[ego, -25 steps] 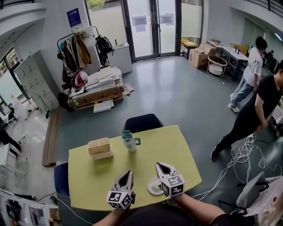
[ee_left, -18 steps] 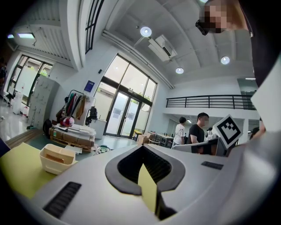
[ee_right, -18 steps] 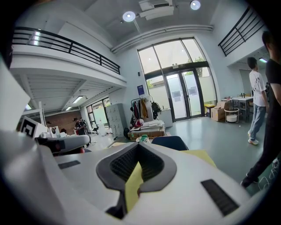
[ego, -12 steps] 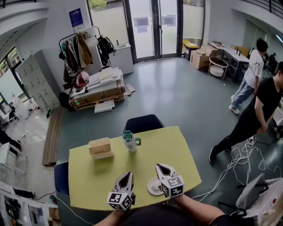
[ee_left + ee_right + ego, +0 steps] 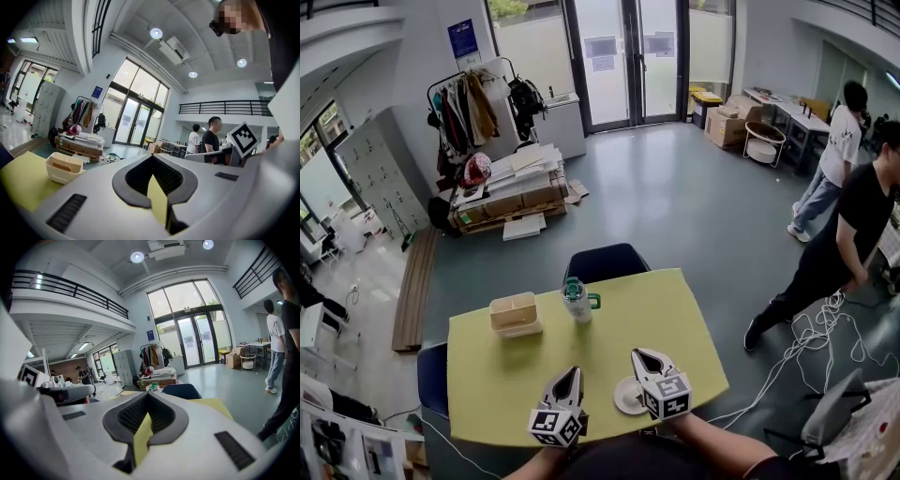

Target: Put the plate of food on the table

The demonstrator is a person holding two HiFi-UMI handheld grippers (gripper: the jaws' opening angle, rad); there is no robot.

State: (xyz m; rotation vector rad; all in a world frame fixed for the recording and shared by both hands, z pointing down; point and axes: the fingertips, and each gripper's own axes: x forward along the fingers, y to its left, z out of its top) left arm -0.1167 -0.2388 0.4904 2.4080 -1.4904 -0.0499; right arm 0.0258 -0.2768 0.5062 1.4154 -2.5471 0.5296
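The left gripper (image 5: 570,377) sat over the near edge of the yellow bench (image 5: 666,314), its jaws brought together to a point with nothing between them; its own view showed the left gripper (image 5: 152,161) shut down to a thin sliver of yellow bench. The right gripper (image 5: 642,357) lay near it, apart, also over the near edge. Its jaws were likewise closed and empty, as seen in the right gripper view (image 5: 147,397).

The small white plate (image 5: 623,397) rested on the bench just beside the right gripper's left side, partly hidden behind its marker cube; what lay on it could not be made out. Farther back on the bench stood a beige container (image 5: 514,314) to the left and a cup with a green lid (image 5: 575,298) near the far edge, the two well apart from the plate. A dark blue chair (image 5: 602,261) was tucked against the bench's far side. Two people (image 5: 848,230) stood off to the right on the grey floor.
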